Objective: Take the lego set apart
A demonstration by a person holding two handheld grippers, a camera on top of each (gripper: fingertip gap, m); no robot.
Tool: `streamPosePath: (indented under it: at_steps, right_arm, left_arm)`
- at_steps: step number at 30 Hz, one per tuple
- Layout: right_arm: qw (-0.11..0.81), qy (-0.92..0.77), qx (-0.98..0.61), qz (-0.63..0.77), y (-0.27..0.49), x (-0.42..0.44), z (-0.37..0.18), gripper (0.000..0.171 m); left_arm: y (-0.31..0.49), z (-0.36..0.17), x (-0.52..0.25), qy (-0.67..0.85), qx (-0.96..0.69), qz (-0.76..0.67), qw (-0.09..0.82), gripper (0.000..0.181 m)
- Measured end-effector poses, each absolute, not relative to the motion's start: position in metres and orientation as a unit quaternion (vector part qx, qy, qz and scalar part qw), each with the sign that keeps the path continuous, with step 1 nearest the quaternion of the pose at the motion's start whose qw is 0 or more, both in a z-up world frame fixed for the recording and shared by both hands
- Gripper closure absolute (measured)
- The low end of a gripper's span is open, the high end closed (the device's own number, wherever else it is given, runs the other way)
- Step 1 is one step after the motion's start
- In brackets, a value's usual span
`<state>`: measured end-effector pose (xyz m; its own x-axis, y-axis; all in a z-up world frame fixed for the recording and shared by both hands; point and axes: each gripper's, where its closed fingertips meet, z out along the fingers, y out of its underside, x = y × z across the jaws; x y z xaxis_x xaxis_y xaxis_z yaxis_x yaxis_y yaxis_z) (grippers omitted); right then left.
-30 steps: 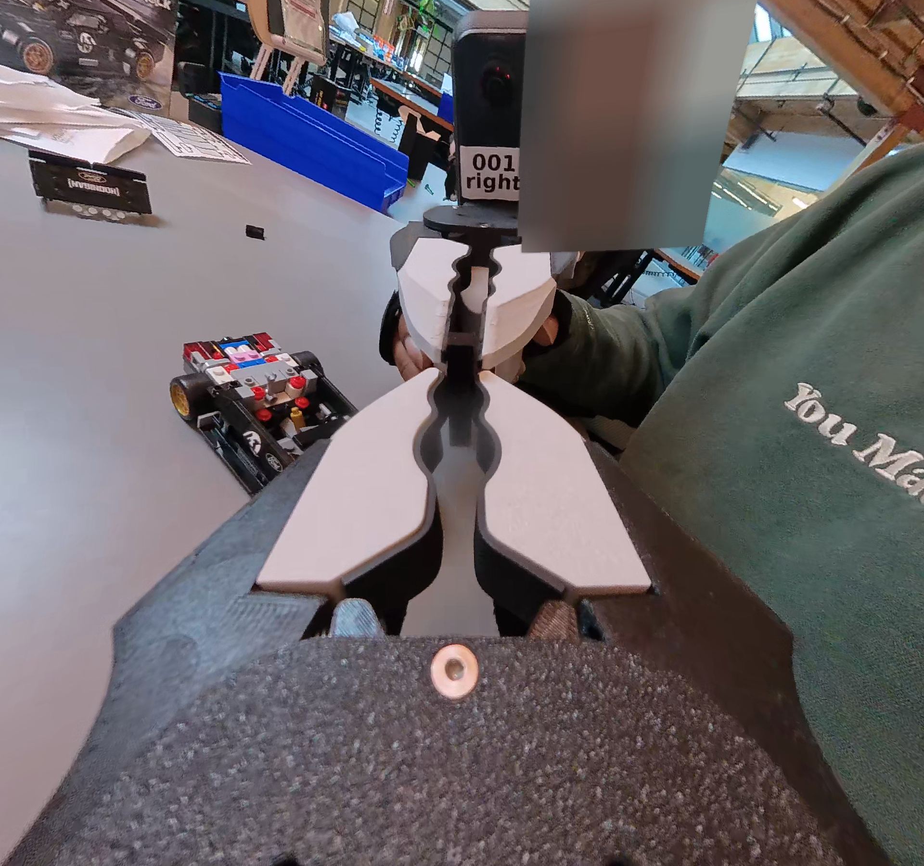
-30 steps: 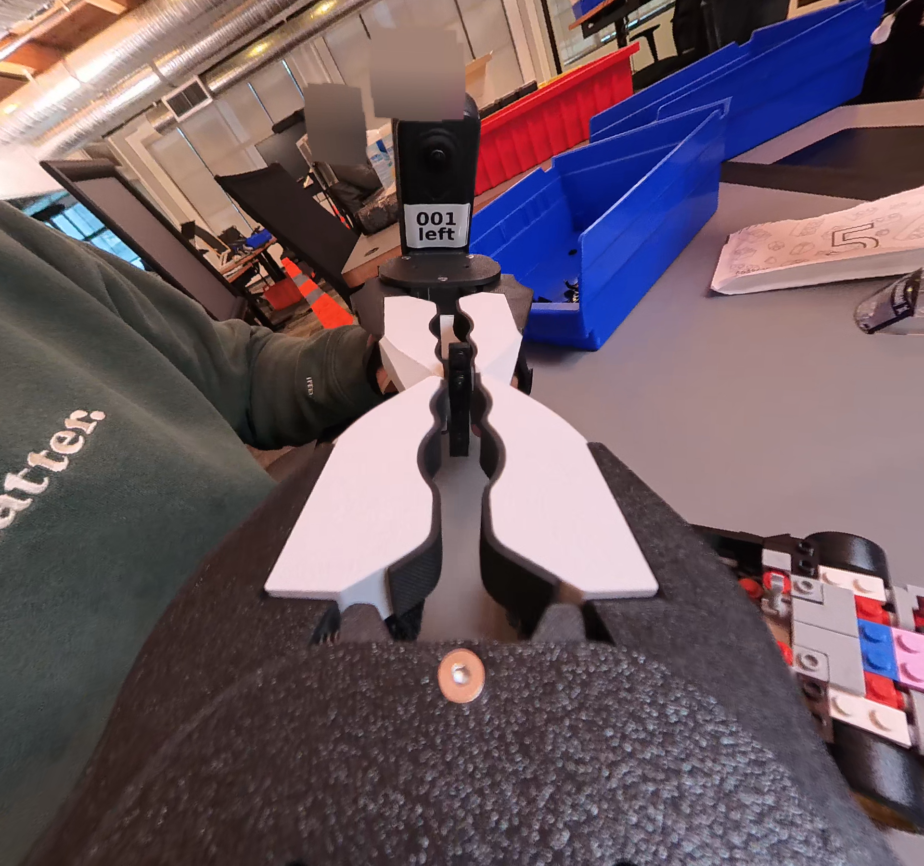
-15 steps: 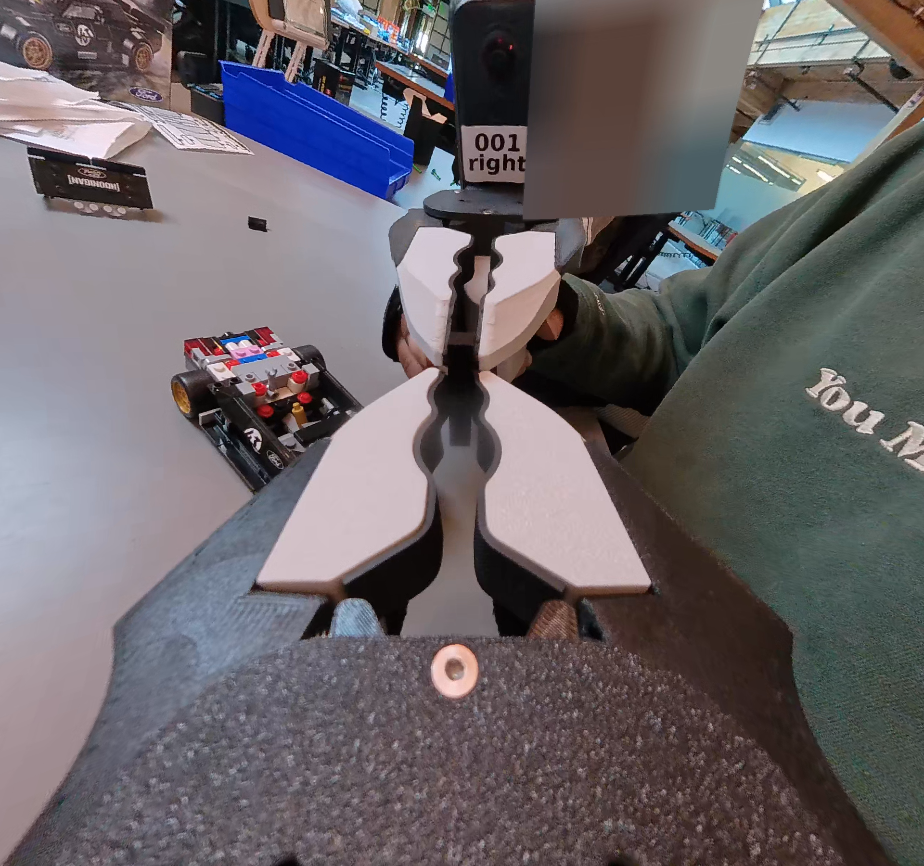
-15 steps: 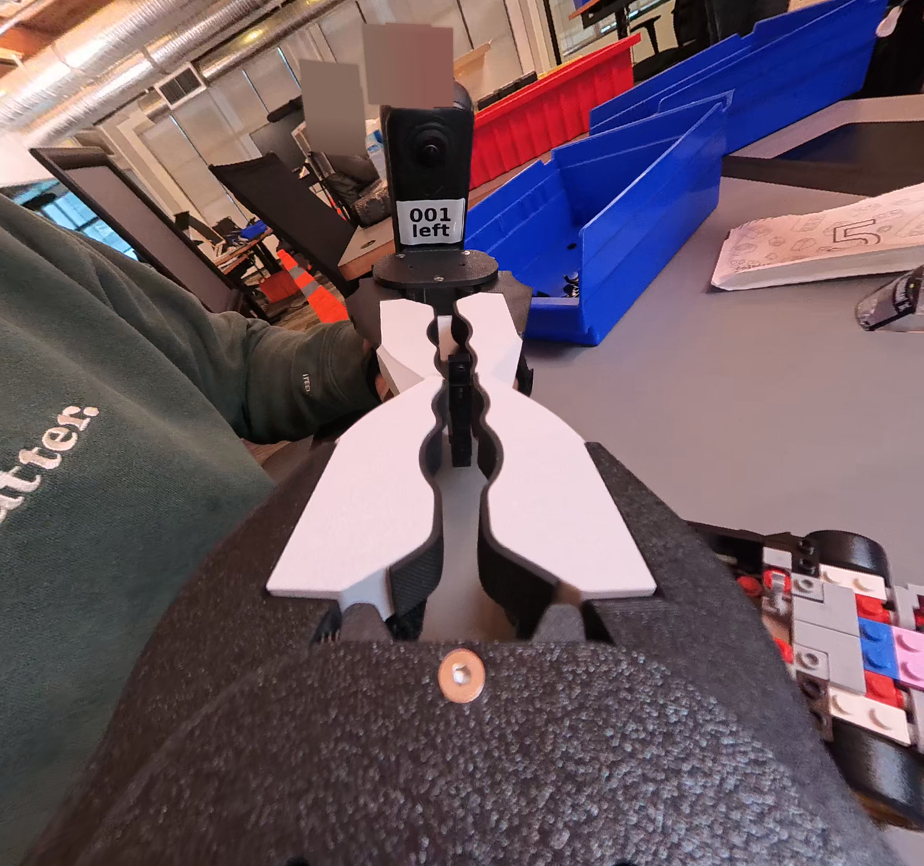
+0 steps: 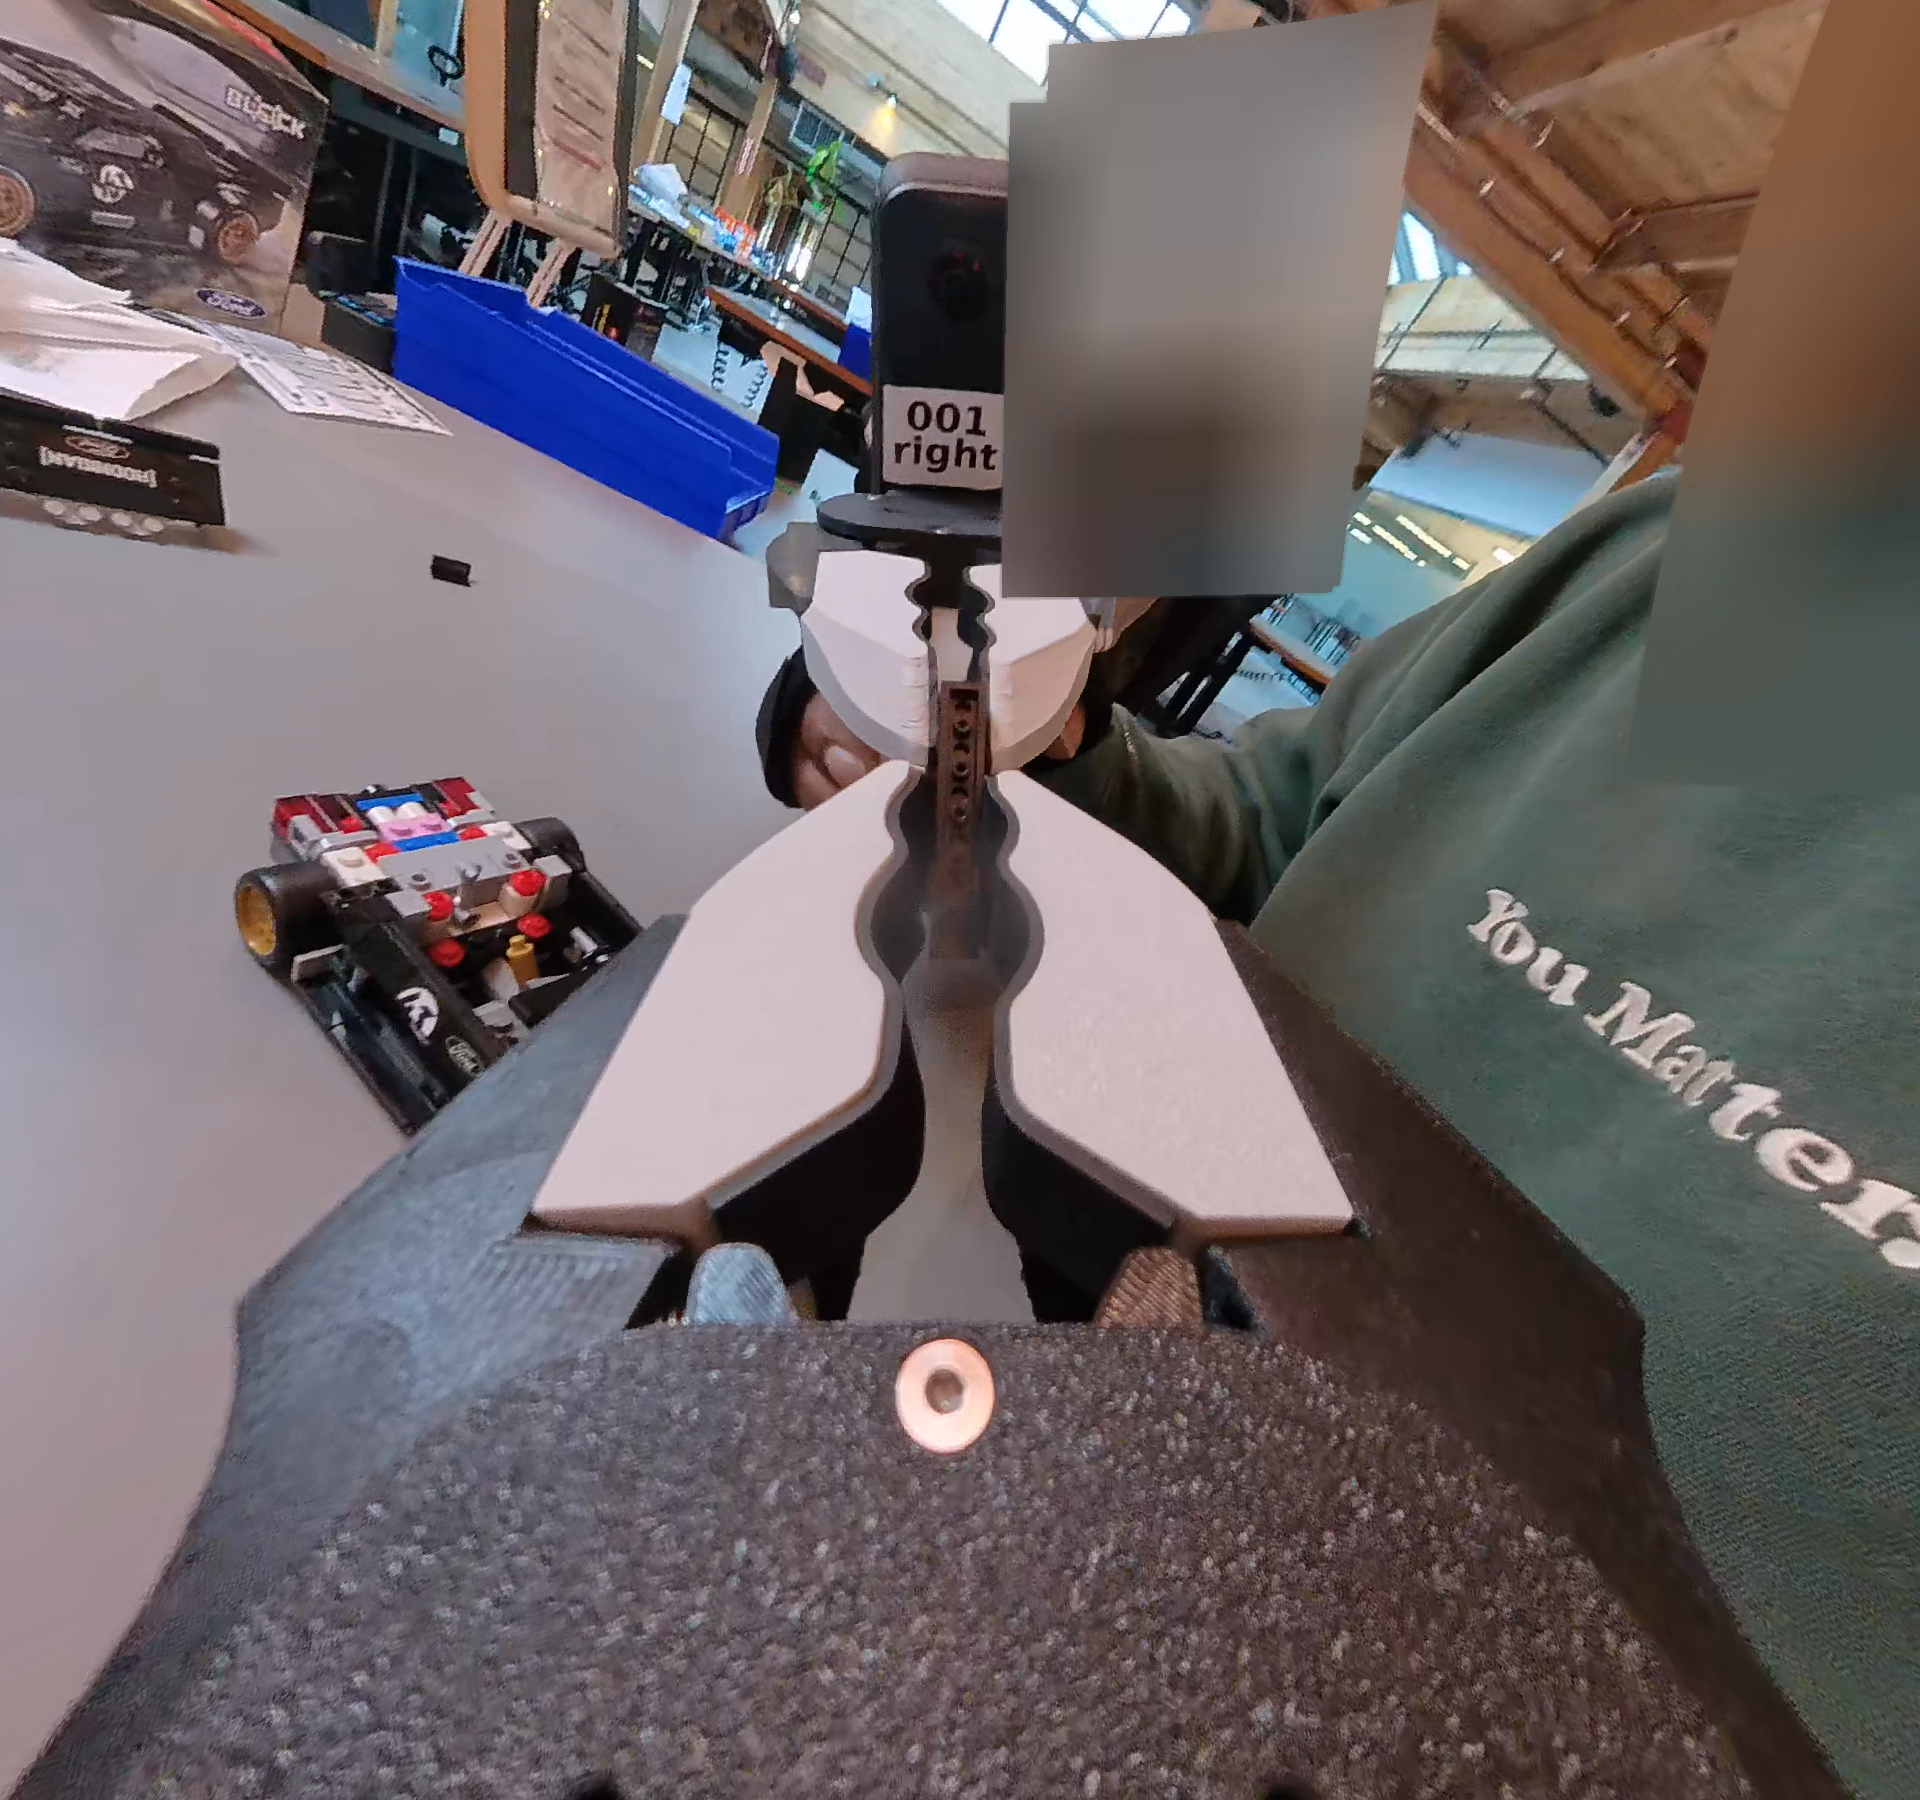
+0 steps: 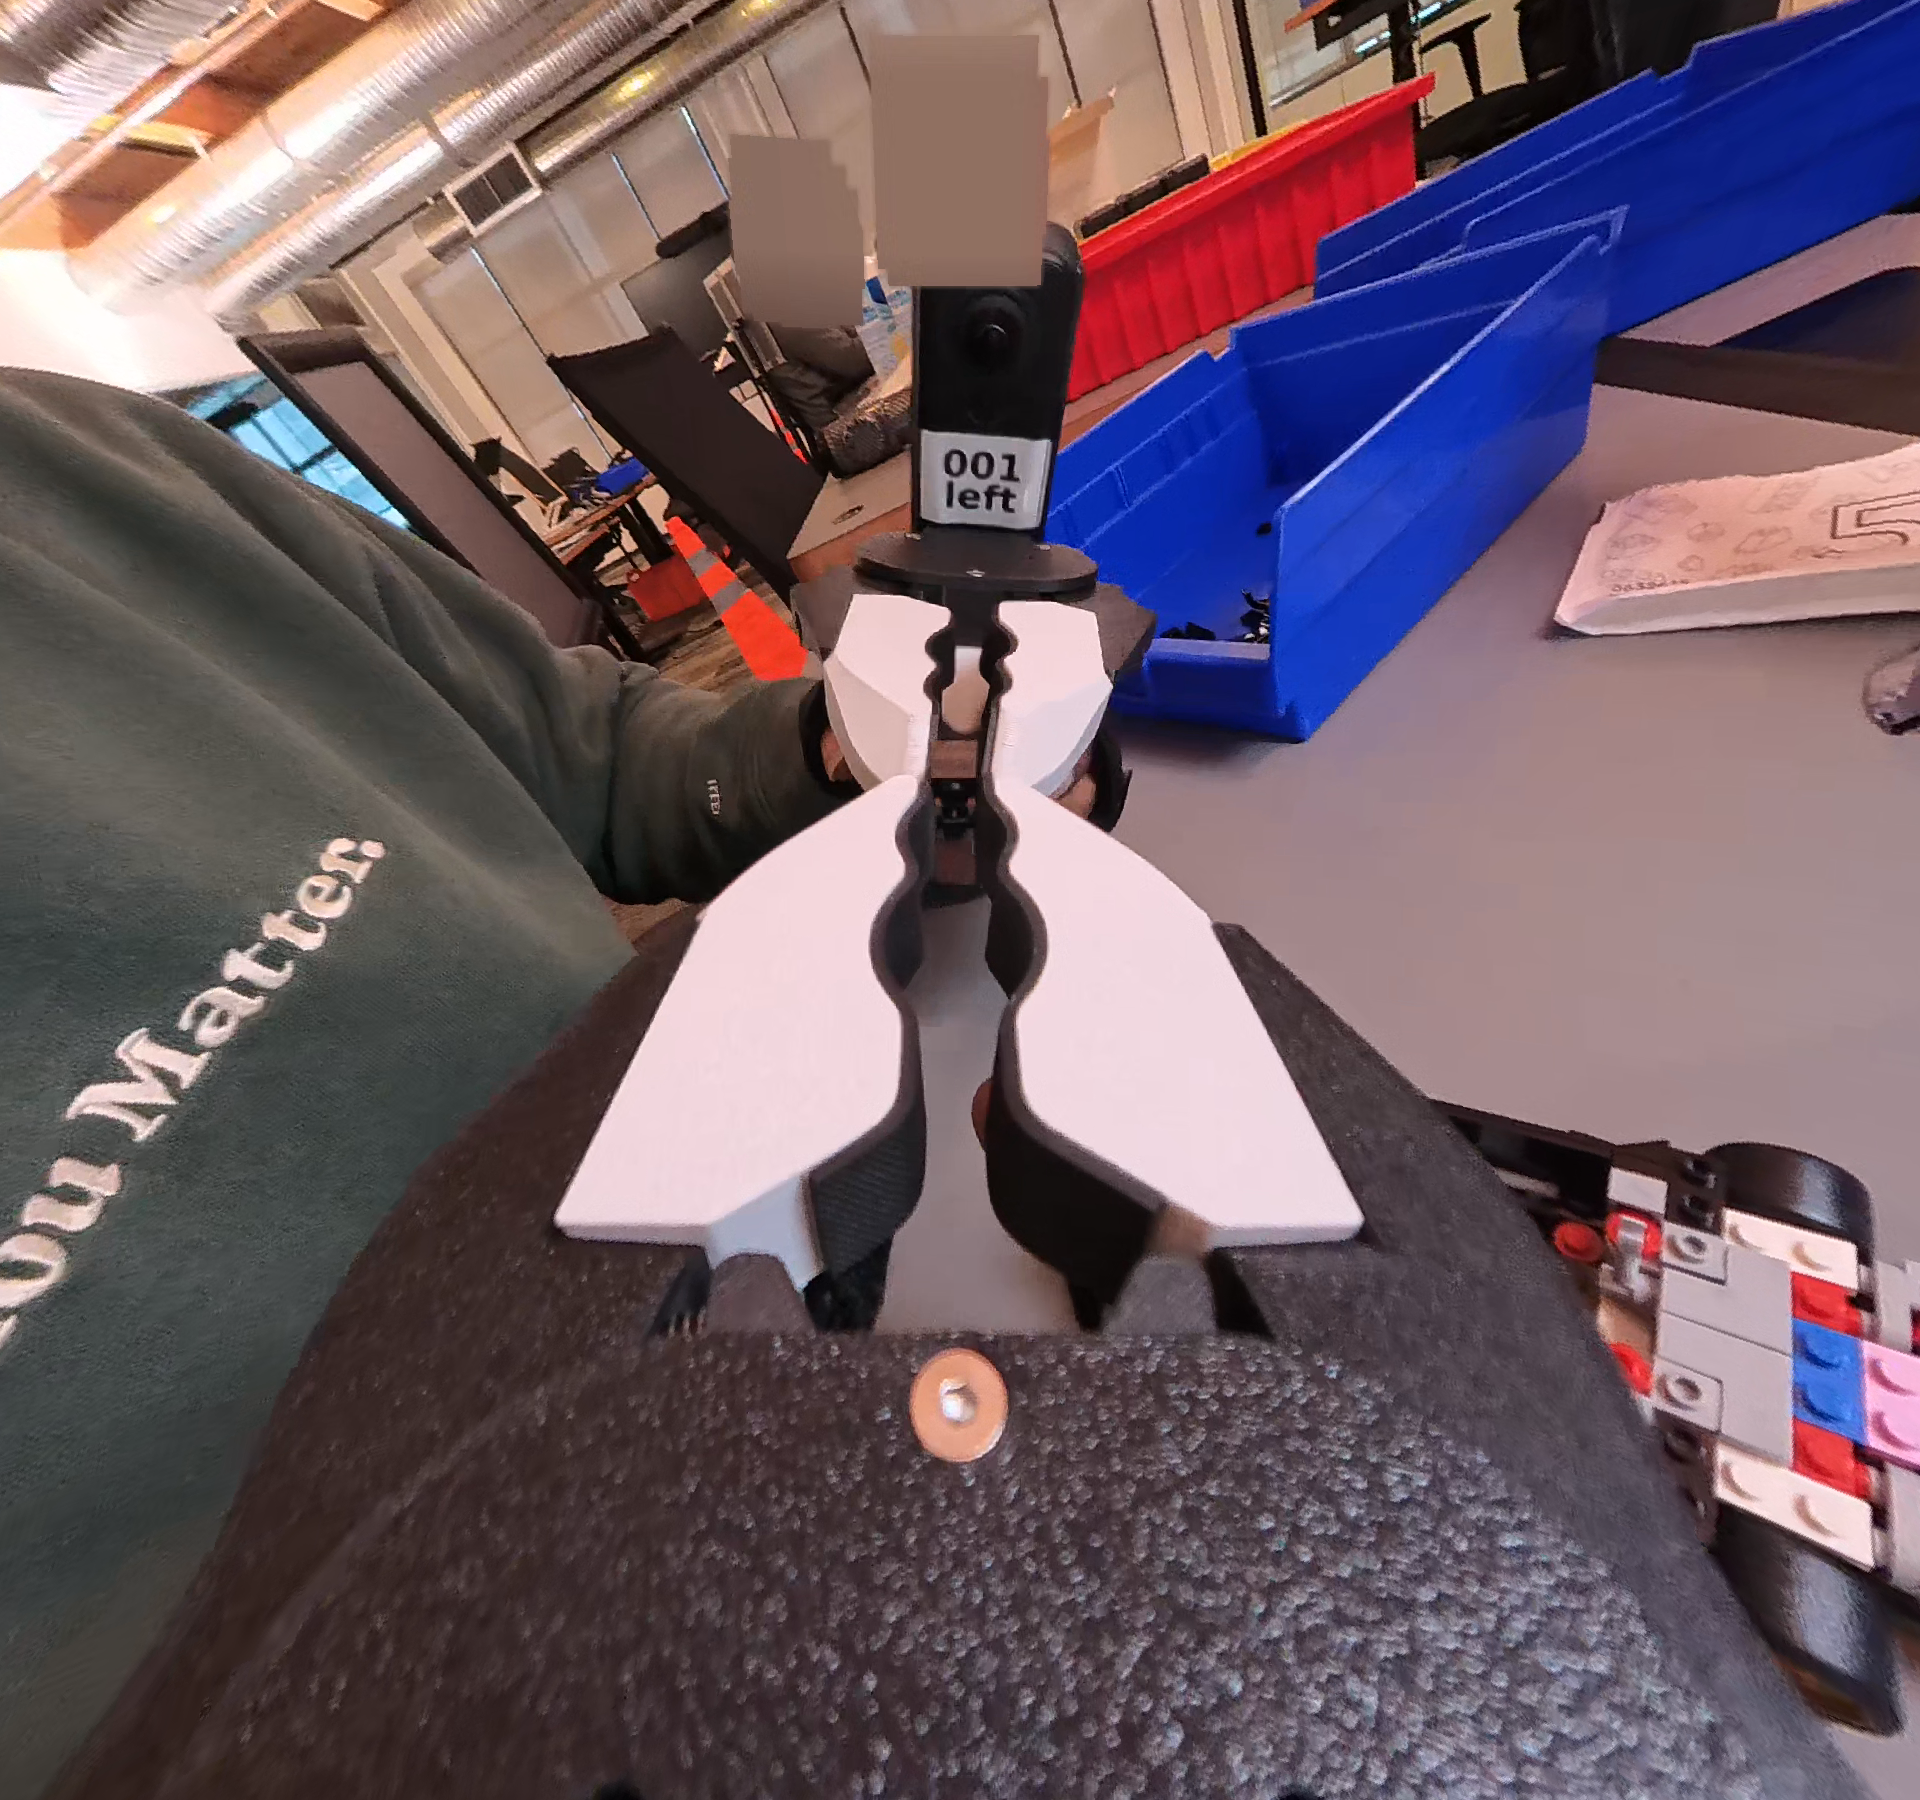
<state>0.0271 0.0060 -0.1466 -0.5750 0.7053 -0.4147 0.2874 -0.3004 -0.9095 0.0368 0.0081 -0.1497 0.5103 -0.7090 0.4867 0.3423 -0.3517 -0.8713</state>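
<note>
Both grippers are meeting tip to tip above the near edge of the smooth grey table (image 5: 312, 670), sharing one small piece between them: a narrow black plastic Lego beam with a row of round holes (image 5: 961, 794). The left gripper (image 5: 951, 815), with matte white, wavy-edged fingers on a grainy black body, is clamping one end of it; the right gripper (image 6: 951, 815), of the same build, is pinching the other end, so both sets of jaws are closed on the beam (whether it is one piece or two stuck together, I cannot tell).

The job looks partly done. The black Lego car chassis with gold-hubbed rubber wheels (image 5: 405, 940) is sitting on the table to the left, its roof and body gone, studded red, blue, pink, grey and white bricks exposed. A black plate piece (image 5: 104, 483) and a tiny black part (image 5: 449, 570) are lying loose farther off, and small dark pieces are resting in the glossy blue plastic bin (image 6: 1403, 545). Most of the chassis is still waiting to be stripped.
</note>
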Motion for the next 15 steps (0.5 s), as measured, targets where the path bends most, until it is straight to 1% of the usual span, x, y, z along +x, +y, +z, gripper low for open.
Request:
streamPosePath:
  at_steps: [7, 8, 9, 10, 11, 12, 15]
  right_arm:
    - [0.131, -0.528, -0.427, 0.723, 0.005, 0.026, -0.14, 0.163]
    - [0.124, -0.542, -0.432, 0.71, 0.001, 0.025, -0.149, 0.165]
    - [0.119, -0.592, -0.446, 0.66, -0.008, 0.024, -0.175, 0.163]
    - [0.118, -0.607, -0.449, 0.645, -0.016, 0.021, -0.187, 0.163]
    - [0.109, -0.597, -0.441, 0.661, -0.023, 0.019, -0.182, 0.163]
    - [0.123, -0.593, -0.43, 0.67, -0.021, 0.018, -0.171, 0.163]
    - [0.158, -0.585, -0.423, 0.674, -0.007, 0.016, -0.156, 0.163]
  left_arm:
    - [0.008, -0.139, 0.034, 0.11, -0.639, -0.509, 0.566, 0.173]
    - [0.007, -0.128, 0.028, 0.094, -0.61, -0.528, 0.583, 0.171]
    - [0.004, -0.102, 0.007, 0.054, -0.554, -0.566, 0.608, 0.172]
    - [0.002, -0.089, -0.008, 0.054, -0.542, -0.551, 0.632, 0.172]
    - [0.002, -0.091, -0.011, 0.073, -0.57, -0.502, 0.647, 0.171]
    - [0.0, -0.093, -0.011, 0.078, -0.582, -0.482, 0.65, 0.172]
    - [0.0, -0.11, -0.014, 0.065, -0.607, -0.481, 0.63, 0.172]
